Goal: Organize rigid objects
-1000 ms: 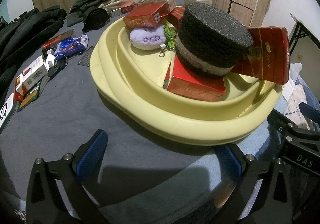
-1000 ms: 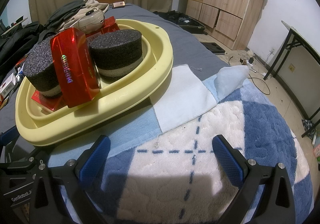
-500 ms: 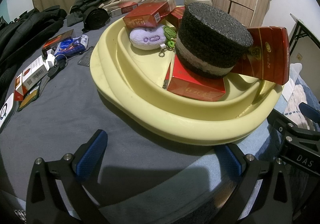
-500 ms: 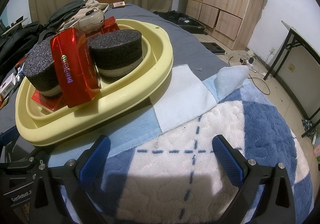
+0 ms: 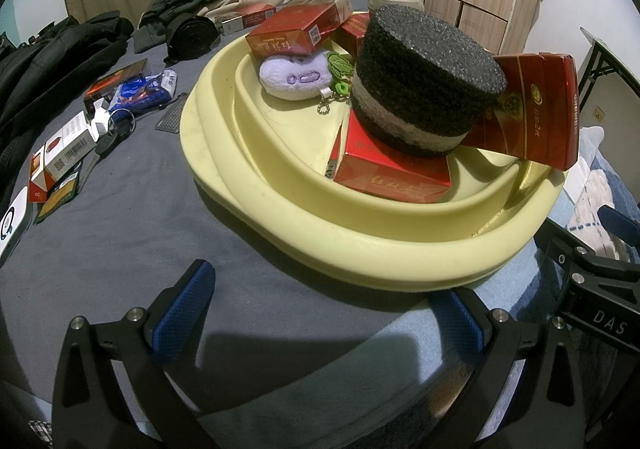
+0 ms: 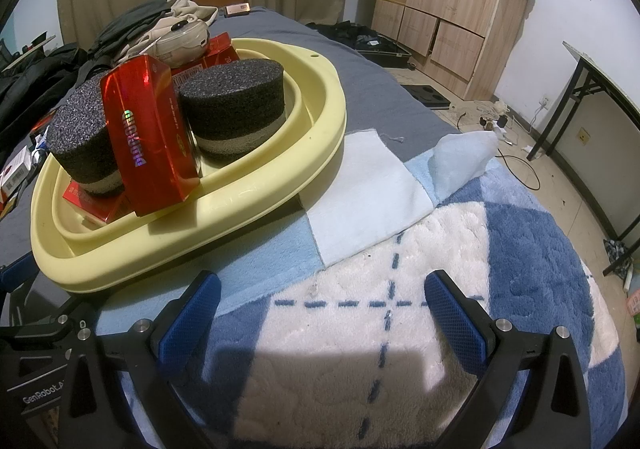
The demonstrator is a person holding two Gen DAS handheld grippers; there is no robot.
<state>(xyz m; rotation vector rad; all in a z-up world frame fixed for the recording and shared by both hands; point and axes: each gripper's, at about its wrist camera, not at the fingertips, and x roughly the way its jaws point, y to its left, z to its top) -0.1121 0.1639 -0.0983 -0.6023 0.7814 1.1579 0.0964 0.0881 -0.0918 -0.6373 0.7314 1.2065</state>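
"DAS" on right hand-held gripper [image 5: 608, 245], "GenRobot" on left hand-held gripper [image 6: 40, 393].

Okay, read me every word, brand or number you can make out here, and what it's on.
"GenRobot": left gripper body, seen in the right wrist view.
"DAS": right gripper body, seen in the left wrist view.
Holographic lettering on the upright red box: not legible.
Print on the white box: too small.

Your bed [image 5: 120, 249] carries the basin [image 5: 320, 241], boxes [image 5: 64, 153] and clothes [image 5: 52, 61] at its left edge, and a blanket [image 6: 440, 329].
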